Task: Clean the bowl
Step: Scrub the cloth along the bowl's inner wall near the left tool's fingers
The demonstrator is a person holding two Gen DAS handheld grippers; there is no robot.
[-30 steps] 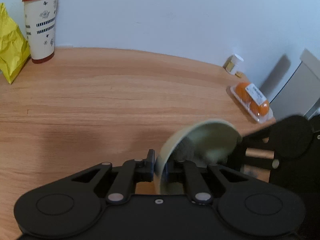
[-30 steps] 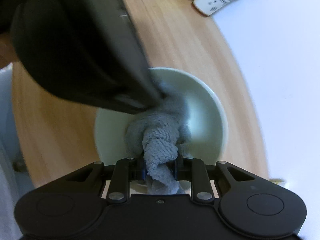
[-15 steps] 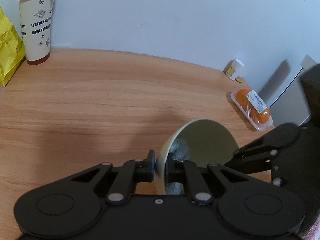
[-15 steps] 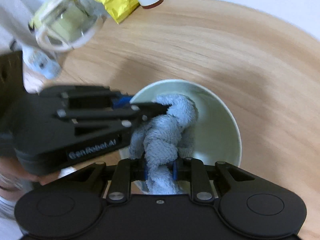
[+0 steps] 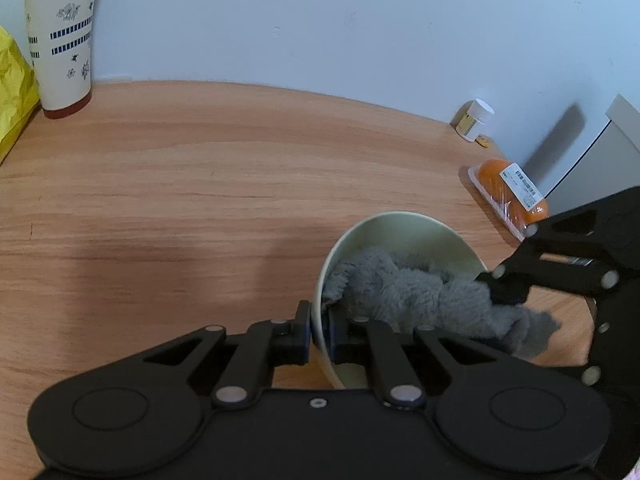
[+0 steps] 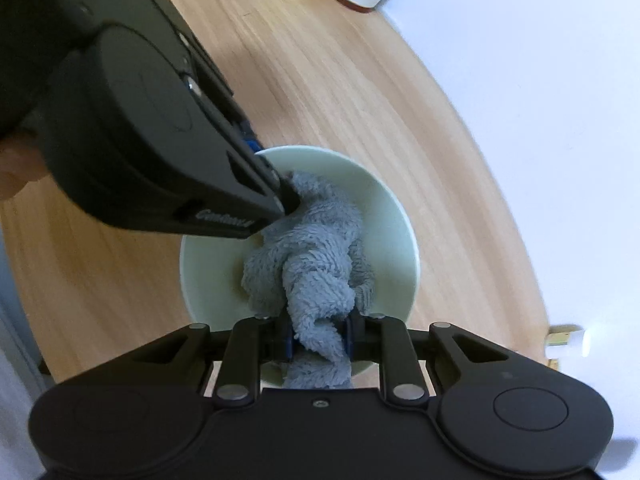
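Observation:
A pale green bowl (image 5: 404, 232) is held tilted above the wooden table, its mouth turned toward the right. My left gripper (image 5: 319, 334) is shut on the bowl's near rim, one finger outside and one inside. A grey fluffy cloth (image 5: 404, 288) is bunched inside the bowl. My right gripper (image 6: 319, 338) is shut on the grey cloth (image 6: 316, 256), which hangs from its jaws into the bowl (image 6: 394, 220). In the right wrist view the left gripper (image 6: 276, 190) comes in from the upper left and clamps the rim. In the left wrist view the right gripper (image 5: 500, 286) enters from the right.
A red-lidded patterned cup (image 5: 60, 40) and a yellow bag (image 5: 14, 96) stand at the table's far left. A small white bottle (image 5: 476, 120) and a wrapped tray of oranges (image 5: 512, 196) lie near the right edge, by a grey cabinet (image 5: 608, 152).
The bowl has tilted so its mouth faces the left camera more, showing more cloth. The right gripper has swung around the bowl with the cloth still in its jaws.

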